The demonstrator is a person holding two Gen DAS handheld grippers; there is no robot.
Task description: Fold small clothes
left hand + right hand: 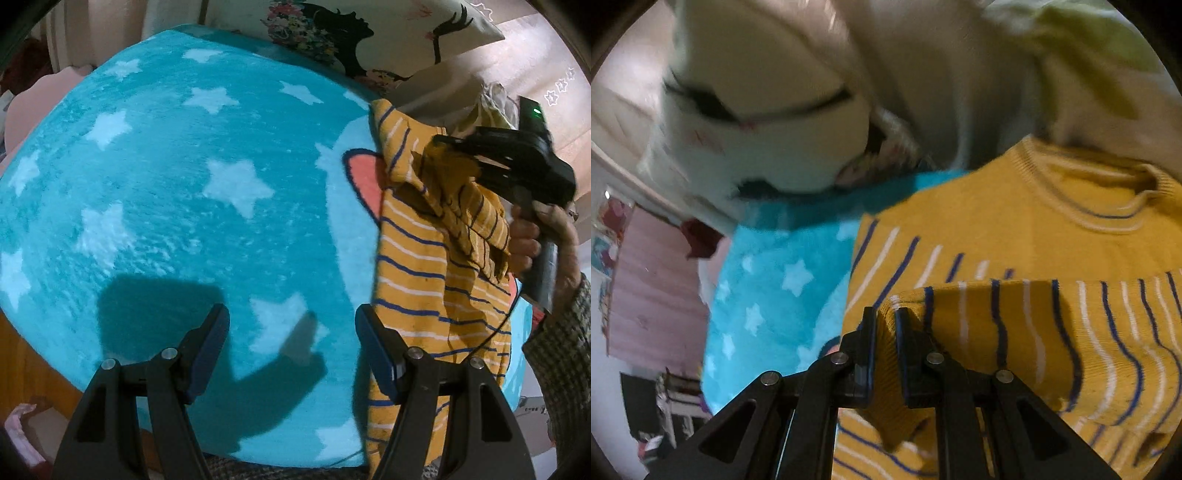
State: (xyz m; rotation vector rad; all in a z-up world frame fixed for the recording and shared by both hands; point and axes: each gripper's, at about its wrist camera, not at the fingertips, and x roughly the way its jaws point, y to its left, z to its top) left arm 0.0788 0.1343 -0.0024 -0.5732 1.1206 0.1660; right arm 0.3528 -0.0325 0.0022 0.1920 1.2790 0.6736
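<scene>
While my right gripper pinched a sleeve fold of the shirt at the blanket's right edge, my left gripper hung spread and empty; I judged the fold needed laying flat, edges aligned, before release.

Turquoise star-print blanket spread flat; printed pillow at far edge; pink curtain beyond

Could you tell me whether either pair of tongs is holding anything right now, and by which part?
The right tongs are shut on the yellow striped top, pinching a ribbed edge, seemingly a sleeve cuff. The left tongs are open and hold nothing.
</scene>
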